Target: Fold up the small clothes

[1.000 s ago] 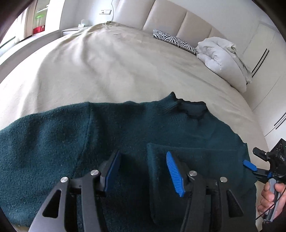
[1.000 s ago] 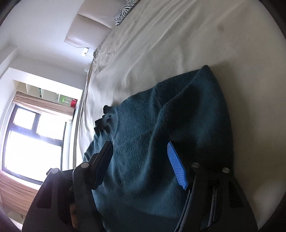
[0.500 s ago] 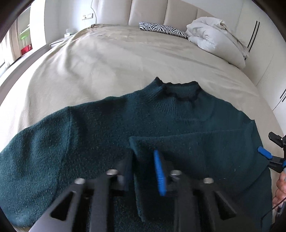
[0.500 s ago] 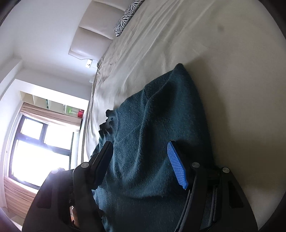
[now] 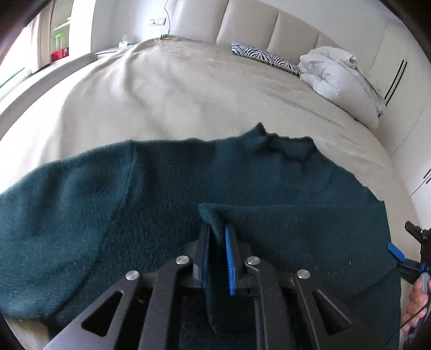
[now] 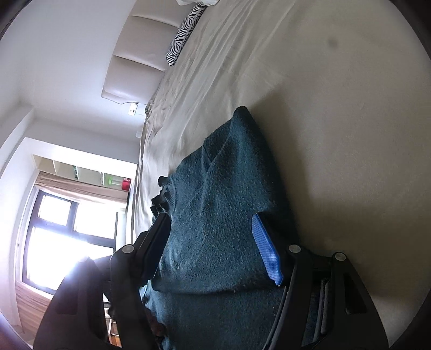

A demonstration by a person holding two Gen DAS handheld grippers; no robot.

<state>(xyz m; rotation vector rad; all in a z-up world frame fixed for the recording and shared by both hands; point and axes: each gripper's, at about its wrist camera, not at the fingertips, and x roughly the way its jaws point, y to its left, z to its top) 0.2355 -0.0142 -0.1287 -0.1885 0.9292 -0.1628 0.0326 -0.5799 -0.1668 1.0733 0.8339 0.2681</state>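
Sweater (image 5: 167, 204), dark teal, fuzzy knit w/ ribbed collar, lies spread flat across the near edge of the bed (image 5: 167, 88); collar points toward the headboard (image 5: 250, 24), one sleeve runs out to the bed's left edge. We see no readable writing, labels or brand marks anywhere in either view.

Our left gripper (image 5: 216, 251) sits low over the sweater's middle, angled toward the headboard. Its blue ribbed pads are drawn nearly together, pinching the cuff end of the folded-over sleeve (image 5: 291, 228), which bunches up into a small ridge between them. That sleeve lies as a flat band across the body, running to the sweater's right side.

Our right gripper (image 6: 215, 242) is rolled sideways at the sweater's right side; fingers spread wide apart, one blue pad showing, the other finger dark. The shoulder fold lies between the fingers, but we can't tell if either pad touches it. In the left view part of a hand (image 5: 416, 298) is visible at the frame's right edge, wrapped on that tool's handle.

Bed cover is beige, smooth w/ light creases. Near the padded cream headboard: zebra-print pillow (image 5: 265, 58) and, just beside it, a crumpled white duvet (image 5: 342, 80) at the far right corner. Window (image 6: 64, 237) glares bright in the right view.
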